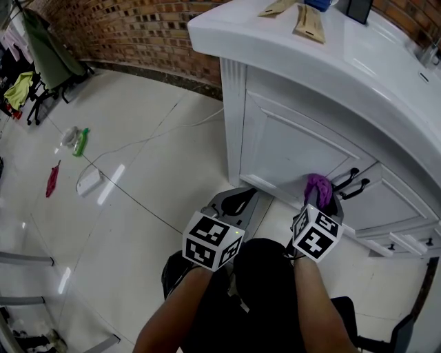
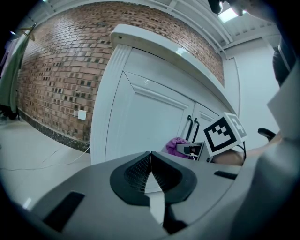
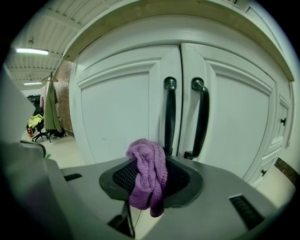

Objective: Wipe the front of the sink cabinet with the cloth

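The white sink cabinet [image 1: 296,138] stands ahead, with two doors and a pair of black handles [image 3: 185,117]. A purple cloth [image 3: 147,176] is bunched between the jaws of my right gripper [image 3: 149,180], which is shut on it. In the head view the cloth [image 1: 318,185] sits low against the cabinet front beside the handles [image 1: 350,183]. My left gripper [image 1: 238,203] is shut with nothing in it, low near the left door's bottom edge. From the left gripper view, the left gripper [image 2: 150,172] points at the left door, with the cloth [image 2: 176,145] to its right.
A brick wall [image 1: 131,31] runs behind the cabinet's left side. On the tiled floor at left lie a green bottle [image 1: 81,142], a white power strip [image 1: 89,183] with a cable, and a red item [image 1: 52,180]. Wooden items [image 1: 309,21] rest on the countertop. Small drawers [image 1: 406,241] sit at right.
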`<state>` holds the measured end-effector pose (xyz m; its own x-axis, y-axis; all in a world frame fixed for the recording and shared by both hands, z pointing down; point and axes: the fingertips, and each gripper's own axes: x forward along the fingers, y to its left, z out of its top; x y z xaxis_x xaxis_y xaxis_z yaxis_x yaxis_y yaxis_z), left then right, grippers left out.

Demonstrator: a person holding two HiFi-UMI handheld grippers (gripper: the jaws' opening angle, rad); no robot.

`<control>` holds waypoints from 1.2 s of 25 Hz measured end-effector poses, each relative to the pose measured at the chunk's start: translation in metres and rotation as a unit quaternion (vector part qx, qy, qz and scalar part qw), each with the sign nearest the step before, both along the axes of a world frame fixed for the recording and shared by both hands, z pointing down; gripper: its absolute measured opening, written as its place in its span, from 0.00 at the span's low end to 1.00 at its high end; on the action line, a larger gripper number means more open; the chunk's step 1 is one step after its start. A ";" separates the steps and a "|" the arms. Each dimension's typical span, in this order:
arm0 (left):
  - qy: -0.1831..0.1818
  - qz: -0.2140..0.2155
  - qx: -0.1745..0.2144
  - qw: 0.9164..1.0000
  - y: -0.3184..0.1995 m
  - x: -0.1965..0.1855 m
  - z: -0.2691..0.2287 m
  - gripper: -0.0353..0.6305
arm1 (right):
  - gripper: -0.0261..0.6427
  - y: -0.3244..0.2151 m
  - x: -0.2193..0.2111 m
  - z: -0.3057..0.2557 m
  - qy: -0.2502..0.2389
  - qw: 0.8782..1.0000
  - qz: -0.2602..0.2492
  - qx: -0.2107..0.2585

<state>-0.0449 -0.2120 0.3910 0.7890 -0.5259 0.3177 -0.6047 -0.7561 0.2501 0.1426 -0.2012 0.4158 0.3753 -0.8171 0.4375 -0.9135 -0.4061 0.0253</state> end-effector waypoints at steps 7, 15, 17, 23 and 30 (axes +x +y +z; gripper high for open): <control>-0.001 -0.001 -0.004 1.000 0.000 0.001 0.004 0.06 | 0.25 -0.003 -0.022 -0.002 0.014 0.999 -0.039 -0.003; -0.016 -0.012 -0.006 1.000 -0.009 -0.016 0.010 0.06 | 0.25 -0.036 -0.077 0.006 0.000 0.990 -0.140 -0.007; -0.020 -0.017 -0.007 1.000 -0.012 -0.021 0.011 0.06 | 0.25 -0.045 -0.091 0.010 -0.003 0.986 -0.165 -0.009; -0.033 -0.027 -0.014 0.999 -0.015 -0.035 0.019 0.06 | 0.25 -0.078 -0.131 0.017 -0.009 0.975 -0.223 -0.008; -0.040 -0.034 -0.023 0.998 -0.016 -0.050 0.033 0.06 | 0.25 -0.098 -0.156 0.047 -0.020 0.968 -0.248 -0.036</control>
